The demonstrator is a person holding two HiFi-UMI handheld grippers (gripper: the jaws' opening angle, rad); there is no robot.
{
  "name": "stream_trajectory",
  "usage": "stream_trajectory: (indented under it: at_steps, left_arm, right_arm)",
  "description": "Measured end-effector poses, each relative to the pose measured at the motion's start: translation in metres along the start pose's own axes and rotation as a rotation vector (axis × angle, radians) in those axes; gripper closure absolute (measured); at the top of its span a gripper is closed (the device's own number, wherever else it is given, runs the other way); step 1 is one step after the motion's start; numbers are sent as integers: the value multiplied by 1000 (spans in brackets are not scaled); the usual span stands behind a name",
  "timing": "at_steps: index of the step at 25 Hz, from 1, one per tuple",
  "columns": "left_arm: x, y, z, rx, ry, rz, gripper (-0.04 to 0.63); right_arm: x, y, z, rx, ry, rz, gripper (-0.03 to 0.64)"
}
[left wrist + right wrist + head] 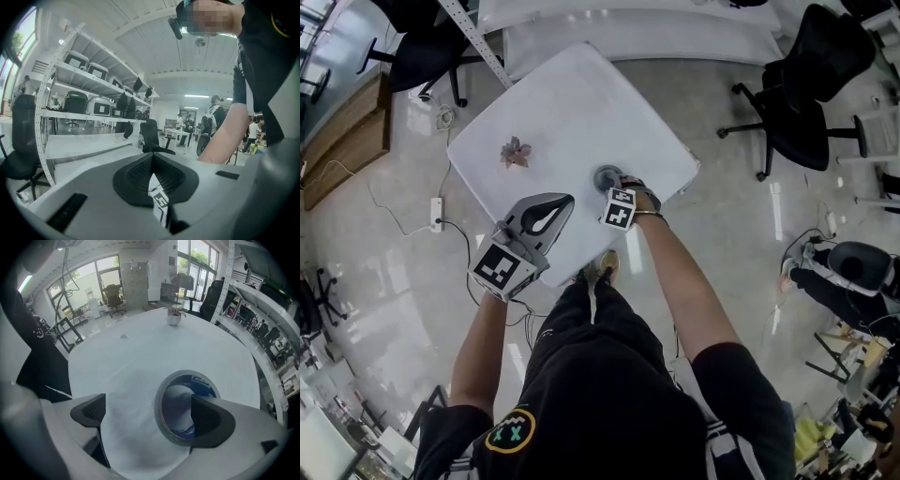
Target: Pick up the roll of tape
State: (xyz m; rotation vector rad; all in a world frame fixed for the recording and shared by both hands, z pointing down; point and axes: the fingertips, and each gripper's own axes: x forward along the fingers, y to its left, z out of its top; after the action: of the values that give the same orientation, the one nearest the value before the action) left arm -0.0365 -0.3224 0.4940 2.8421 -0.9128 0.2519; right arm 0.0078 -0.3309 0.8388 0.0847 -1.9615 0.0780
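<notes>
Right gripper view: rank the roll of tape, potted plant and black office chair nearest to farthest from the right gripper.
1. Roll of tape, right at the jaws.
2. Potted plant, far edge of the table.
3. Black office chair, beyond it, upper left.

Black short-sleeved T-shirt [619, 422]; round yellow-ringed logo [509, 431] with green marks near left shoulder; white stripes [722, 441] on right sleeve. Black trousers [600, 323], light shoes [602, 266]. Thin bracelet [647, 214] on right wrist. Left claw [152, 174], right claw [149, 416]: grey shells, black ribbed pads [138, 176], black-and-white marker cubes [619, 208].
</notes>
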Motion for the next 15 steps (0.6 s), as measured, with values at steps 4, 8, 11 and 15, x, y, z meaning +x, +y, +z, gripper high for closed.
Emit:
stream_trajectory:
  at_steps: [4, 8, 11, 15]
  left_arm:
    - [-2, -8, 2, -9, -10, -22, 580]
    - [-1, -9, 6, -34, -17, -4, 580]
    - [0, -13, 6, -25, -18, -20, 580]
    - [-1, -13, 2, -12, -12, -11, 580]
  right_arm:
    - [6, -2, -5, -29, 47, -14, 50]
    - [10, -2, -10, -88, 95, -30, 97]
    - [9, -2, -12, -96, 104, -26, 108]
    - [7, -1, -14, -136, 119, -15, 163]
